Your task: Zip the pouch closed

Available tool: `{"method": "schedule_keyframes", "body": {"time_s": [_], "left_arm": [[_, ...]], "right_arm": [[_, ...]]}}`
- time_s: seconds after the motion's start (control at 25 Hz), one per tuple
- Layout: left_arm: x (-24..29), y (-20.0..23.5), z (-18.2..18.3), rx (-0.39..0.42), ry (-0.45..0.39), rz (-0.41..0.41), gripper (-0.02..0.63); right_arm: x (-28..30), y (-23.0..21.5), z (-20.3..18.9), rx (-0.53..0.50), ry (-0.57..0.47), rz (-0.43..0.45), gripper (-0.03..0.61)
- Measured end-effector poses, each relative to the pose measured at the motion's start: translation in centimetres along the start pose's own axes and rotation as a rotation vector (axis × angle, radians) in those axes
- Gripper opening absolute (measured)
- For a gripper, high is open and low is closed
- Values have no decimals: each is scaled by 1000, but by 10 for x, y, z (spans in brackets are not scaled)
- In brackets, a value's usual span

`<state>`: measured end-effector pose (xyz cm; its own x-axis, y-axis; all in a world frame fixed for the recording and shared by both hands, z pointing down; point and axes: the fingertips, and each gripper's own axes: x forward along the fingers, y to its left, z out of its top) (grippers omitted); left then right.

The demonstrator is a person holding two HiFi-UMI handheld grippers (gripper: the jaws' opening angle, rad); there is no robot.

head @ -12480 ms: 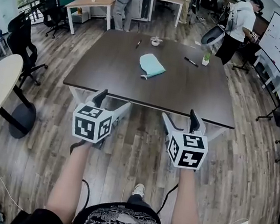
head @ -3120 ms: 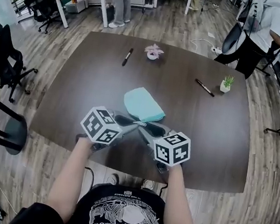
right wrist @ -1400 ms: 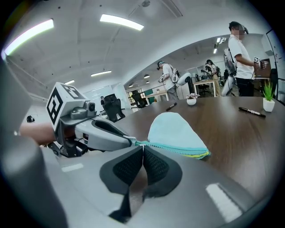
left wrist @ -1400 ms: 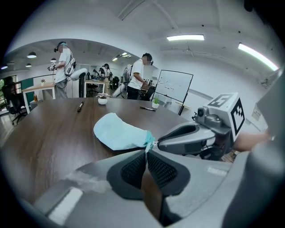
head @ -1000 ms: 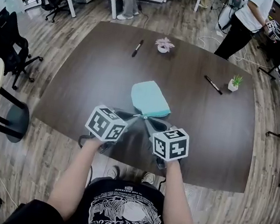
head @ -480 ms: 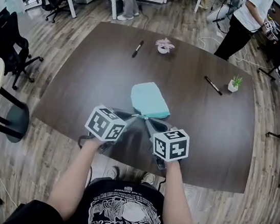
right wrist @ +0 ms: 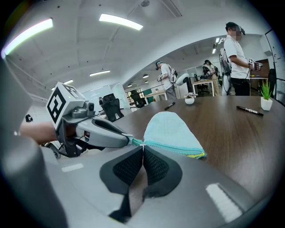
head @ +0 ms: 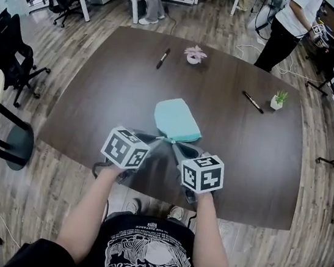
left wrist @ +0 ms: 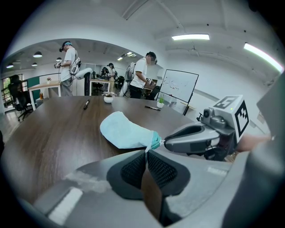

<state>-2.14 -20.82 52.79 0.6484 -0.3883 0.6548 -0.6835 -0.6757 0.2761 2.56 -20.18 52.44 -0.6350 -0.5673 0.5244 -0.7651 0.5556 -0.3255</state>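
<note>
Pale teal fabric is showing on the dark wooden table [head: 99, 89]: the pouch [head: 177, 120] is lying flat near the middle, with its near corner pointing at the person and both grippers meeting there. The left gripper [left wrist: 146, 152] is coming in from the left with its jaws clenched. In the right gripper view its tip is pinching the small teal tab at that near corner, so it is gripping the pouch itself. The right gripper [right wrist: 142, 147] is coming in from the right, jaws also clenched, and is nipping a small pale piece where the zip begins, which I am taking to be the zip pull [right wrist: 142, 143].

From there the zipper [right wrist: 178, 148] is running along the pouch's near right edge to a yellow-green end [right wrist: 201, 155], well apart from both tips. The teeth are reading only as a thin line, so I cannot tell whether they are meshed.

As I am judging it, both holds are made and the zipping has not started. The slider seems to be sitting at the near end, beside the tips. What is remaining is the whole run of the zip to the yellow-green end while the left gripper is anchoring the corner.
</note>
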Motion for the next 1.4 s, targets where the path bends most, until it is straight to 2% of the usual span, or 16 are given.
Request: {"method": "schedule_keyframes", "body": {"time_s": [0.4, 1.4], "left_arm": [[0, 1, -3, -7, 0, 0, 23], [-3, 21, -5, -48, -11, 75, 25]], "right_arm": [[1, 1, -2, -7, 5, -2, 5], [6, -5, -2, 3, 6, -20, 6]]}}
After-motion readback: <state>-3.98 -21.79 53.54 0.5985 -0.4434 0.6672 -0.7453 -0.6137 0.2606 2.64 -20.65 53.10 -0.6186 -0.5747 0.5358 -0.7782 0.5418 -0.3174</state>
